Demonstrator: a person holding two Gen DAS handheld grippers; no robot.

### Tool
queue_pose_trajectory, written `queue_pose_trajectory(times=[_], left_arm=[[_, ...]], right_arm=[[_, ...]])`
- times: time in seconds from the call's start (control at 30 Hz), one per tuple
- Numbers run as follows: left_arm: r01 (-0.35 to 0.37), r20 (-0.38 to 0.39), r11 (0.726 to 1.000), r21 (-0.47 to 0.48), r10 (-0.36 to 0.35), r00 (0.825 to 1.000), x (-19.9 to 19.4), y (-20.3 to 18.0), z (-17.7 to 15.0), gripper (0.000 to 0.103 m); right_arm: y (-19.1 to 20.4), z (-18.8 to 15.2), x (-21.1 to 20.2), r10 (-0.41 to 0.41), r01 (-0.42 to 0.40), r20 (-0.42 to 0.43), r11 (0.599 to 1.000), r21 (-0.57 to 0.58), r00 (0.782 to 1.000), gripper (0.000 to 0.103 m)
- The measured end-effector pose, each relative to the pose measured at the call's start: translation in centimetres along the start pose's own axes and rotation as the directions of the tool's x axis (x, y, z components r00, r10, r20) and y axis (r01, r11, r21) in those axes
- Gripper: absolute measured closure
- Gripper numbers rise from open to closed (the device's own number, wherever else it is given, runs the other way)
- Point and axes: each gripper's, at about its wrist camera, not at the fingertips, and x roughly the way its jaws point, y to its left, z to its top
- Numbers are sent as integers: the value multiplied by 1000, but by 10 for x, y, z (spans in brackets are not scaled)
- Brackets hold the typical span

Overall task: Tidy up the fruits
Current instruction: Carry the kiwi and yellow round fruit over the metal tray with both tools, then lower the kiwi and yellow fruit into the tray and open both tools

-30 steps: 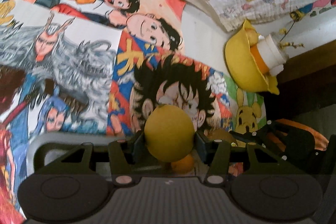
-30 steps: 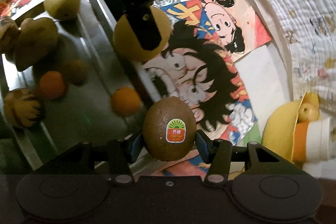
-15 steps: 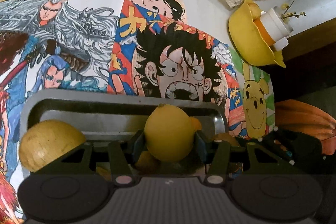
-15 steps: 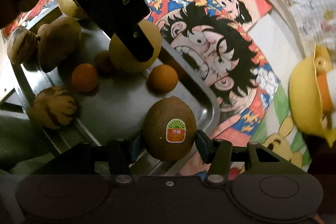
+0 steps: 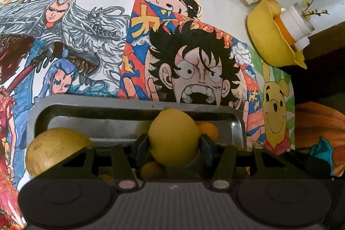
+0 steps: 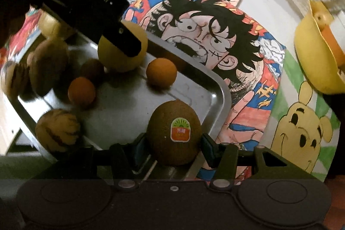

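Apparently lemon (image 5: pixel 173 137) and kiwi (image 6: pixel 174 133) in tongs

A second ago the left gripper (image 5: pixel 174 151) held its lemon (image 5: pixel 173 136) over the drawings beyond the metal tray (image 5: pixel 138 105); it has since drawn back over the tray, and a yellow-green fruit (image 5: pixel 54 149) has come into view at its left. The right gripper (image 6: pixel 174 150) has rolled and carried its kiwi (image 6: pixel 174 132) from beyond the tray's edge to above the tray's near corner.

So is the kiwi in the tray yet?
Not yet: the kiwi is clamped in the right gripper, above the metal tray's corner.
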Motion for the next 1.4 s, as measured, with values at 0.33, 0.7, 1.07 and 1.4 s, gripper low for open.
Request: queue_pose_trajectory(times=[0.33, 0.7, 1.07, 1.4], left_arm=[[-17, -13, 1000, 3, 17, 1000, 1, -1, 4, 46], [-31, -27, 999, 35, 32, 999, -1, -4, 0, 46], [-141, -10, 982, 127, 143, 990, -18, -15, -5, 24], [-215, 72, 962, 168, 205, 976, -38, -19, -14, 13]], right_arm=[[-1, -4, 0, -3, -1, 39, 996, 87, 999, 47], [-2, -9, -2, -23, 8, 73, 980, 199, 997, 47], [-3, -12, -3, -29, -2, 102, 956, 292, 994, 46], [0, -15, -8, -21, -29, 141, 941, 337, 990, 44]])
